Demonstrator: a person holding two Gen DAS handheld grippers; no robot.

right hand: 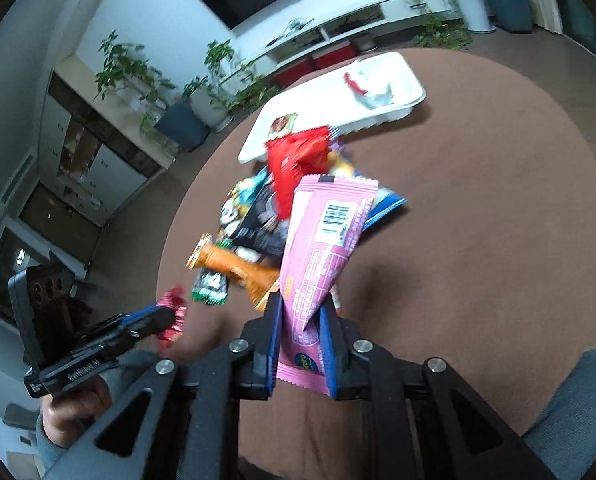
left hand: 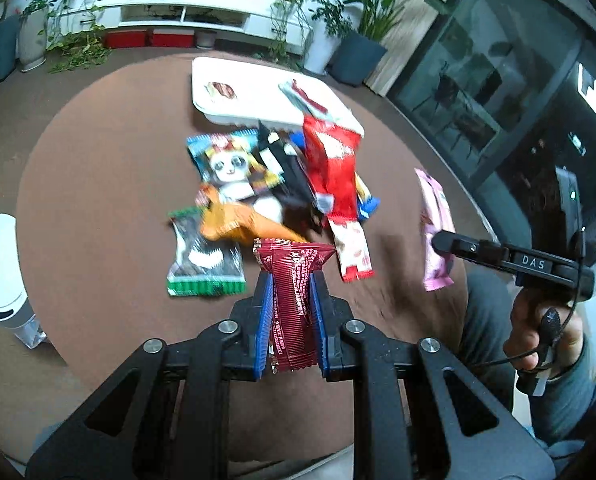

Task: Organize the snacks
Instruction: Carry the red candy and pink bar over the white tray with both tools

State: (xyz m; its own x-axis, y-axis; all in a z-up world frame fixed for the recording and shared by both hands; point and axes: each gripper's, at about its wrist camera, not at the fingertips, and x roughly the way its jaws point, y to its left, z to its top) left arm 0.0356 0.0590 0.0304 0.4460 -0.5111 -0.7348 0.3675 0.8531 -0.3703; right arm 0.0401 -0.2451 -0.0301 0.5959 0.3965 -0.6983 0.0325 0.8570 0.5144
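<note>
While both grippers tilt down toward the round brown table (left hand: 98, 152), we see each one carrying a snack above it; the left gripper (left hand: 292, 280) has its blue pads pressed nearly together on a dark red wrapper (left hand: 292, 280), which runs lengthwise between the fingers and flares out past their tips; in the right wrist view that same gripper (right hand: 170, 316) enters from the lower left, held in a hand (right hand: 74, 408), with the crinkled red wrapper (right hand: 172, 316) sticking out at its end.

The right gripper (right hand: 302, 312) is likewise closed tight, on a pink packet (right hand: 326, 240); the packet's lower end sits between the blue pads and the rest fans upward past them, barcode side facing the camera; from the left wrist view the right gripper (left hand: 438, 240) reaches in from the right, gripped by a hand (left hand: 538, 328) in a grey sleeve, and the pink packet (left hand: 434, 216) hangs at its tip, well apart from the other snacks.

Beyond both grippers lies the pile of snacks (left hand: 266, 188) on the table: a panda packet (left hand: 230, 164), an orange packet (left hand: 234, 224), a green-edged packet (left hand: 202, 256) and a long red packet (left hand: 334, 160); just behind the pile sits a white tray (left hand: 250, 80) with a couple of small snacks already in it, the red packet's far end overlapping its near rim.
</note>
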